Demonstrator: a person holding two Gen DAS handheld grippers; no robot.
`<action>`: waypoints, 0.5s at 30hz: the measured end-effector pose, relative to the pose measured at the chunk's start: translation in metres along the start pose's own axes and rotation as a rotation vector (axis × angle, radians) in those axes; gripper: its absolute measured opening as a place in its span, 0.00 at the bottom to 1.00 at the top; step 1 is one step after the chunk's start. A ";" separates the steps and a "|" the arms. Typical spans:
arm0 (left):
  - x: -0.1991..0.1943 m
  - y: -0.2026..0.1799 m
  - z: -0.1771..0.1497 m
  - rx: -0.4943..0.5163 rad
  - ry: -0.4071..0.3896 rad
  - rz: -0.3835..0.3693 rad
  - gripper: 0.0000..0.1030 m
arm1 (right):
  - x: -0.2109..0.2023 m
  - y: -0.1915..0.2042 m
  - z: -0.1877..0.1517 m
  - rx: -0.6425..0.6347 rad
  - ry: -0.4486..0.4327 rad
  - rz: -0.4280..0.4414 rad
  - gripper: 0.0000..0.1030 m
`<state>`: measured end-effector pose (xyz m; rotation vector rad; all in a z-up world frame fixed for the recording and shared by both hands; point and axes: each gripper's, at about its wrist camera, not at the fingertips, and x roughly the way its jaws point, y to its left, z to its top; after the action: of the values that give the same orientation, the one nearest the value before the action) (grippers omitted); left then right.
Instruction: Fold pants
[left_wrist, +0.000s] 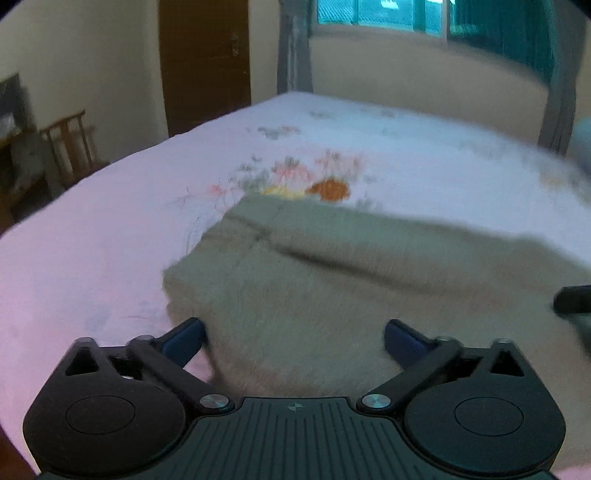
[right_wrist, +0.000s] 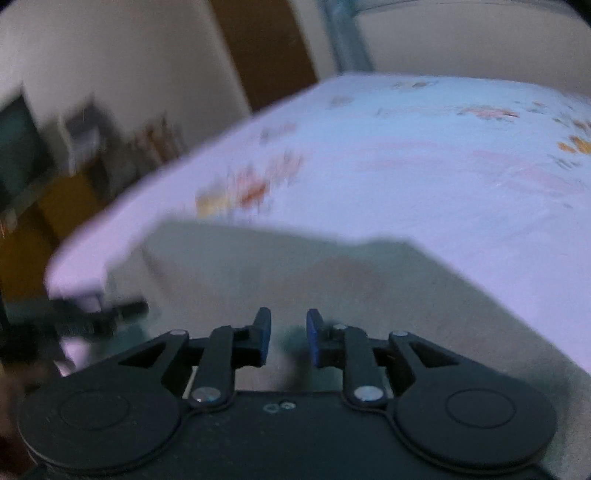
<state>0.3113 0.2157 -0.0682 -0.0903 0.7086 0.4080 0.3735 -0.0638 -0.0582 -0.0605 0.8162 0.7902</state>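
Khaki pants on bed, window in left view only

Khaki pants, folded into a flat rectangle, lying on the bed

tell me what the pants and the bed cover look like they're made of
Pants: a soft, matte woven cloth in grey-green, perhaps cotton; it creases and lies limp, with a stitched seam showing. Motion blur hides the weave.
Bed cover: thin, pale printed fabric, matte, probably a cotton sheet; the flower print lies flat and the cloth follows the mattress edge.
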 end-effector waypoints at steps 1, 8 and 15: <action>0.005 0.010 -0.004 -0.045 0.032 -0.035 1.00 | 0.009 0.004 -0.006 -0.061 0.049 -0.053 0.10; -0.004 0.044 -0.014 -0.159 0.045 -0.082 1.00 | -0.058 -0.040 -0.040 -0.020 0.014 -0.282 0.14; -0.038 0.044 -0.019 -0.179 0.000 -0.083 1.00 | -0.251 -0.136 -0.169 0.555 -0.308 -0.529 0.27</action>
<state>0.2565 0.2391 -0.0555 -0.2881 0.6650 0.3915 0.2502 -0.3714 -0.0408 0.3220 0.6576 0.0539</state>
